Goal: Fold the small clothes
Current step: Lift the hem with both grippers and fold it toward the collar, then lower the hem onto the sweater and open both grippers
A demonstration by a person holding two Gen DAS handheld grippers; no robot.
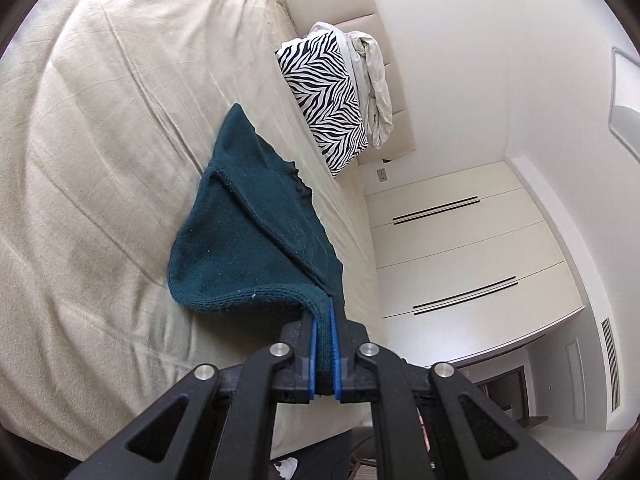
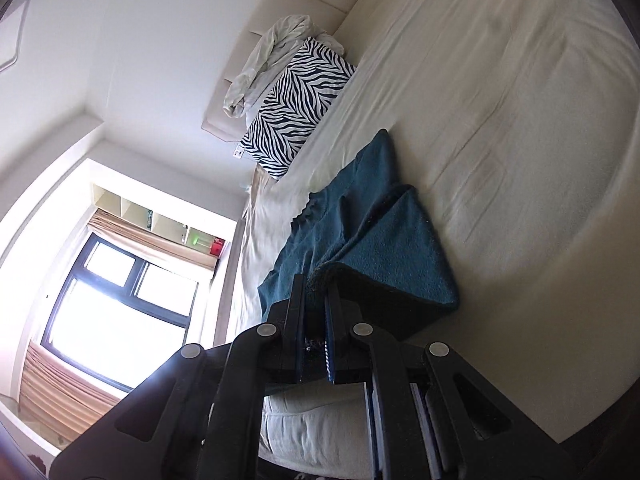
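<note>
A dark teal knitted garment (image 1: 240,236) lies on the cream bedsheet (image 1: 100,140), and its near edge is lifted off the bed. My left gripper (image 1: 323,312) is shut on one corner of that ribbed edge, the cloth pinched between the blue pads. In the right wrist view the same teal garment (image 2: 380,240) drapes up from the bed in a fold. My right gripper (image 2: 318,296) is shut on its other near corner. Both views are rolled sideways, so the bed runs up the picture.
A zebra-striped pillow (image 1: 324,100) and crumpled white bedding (image 1: 372,80) lean against the padded headboard (image 1: 360,12). White wardrobe doors (image 1: 460,240) stand beyond the bed's edge in the left view; a bright window (image 2: 120,312) with curtains shows in the right view.
</note>
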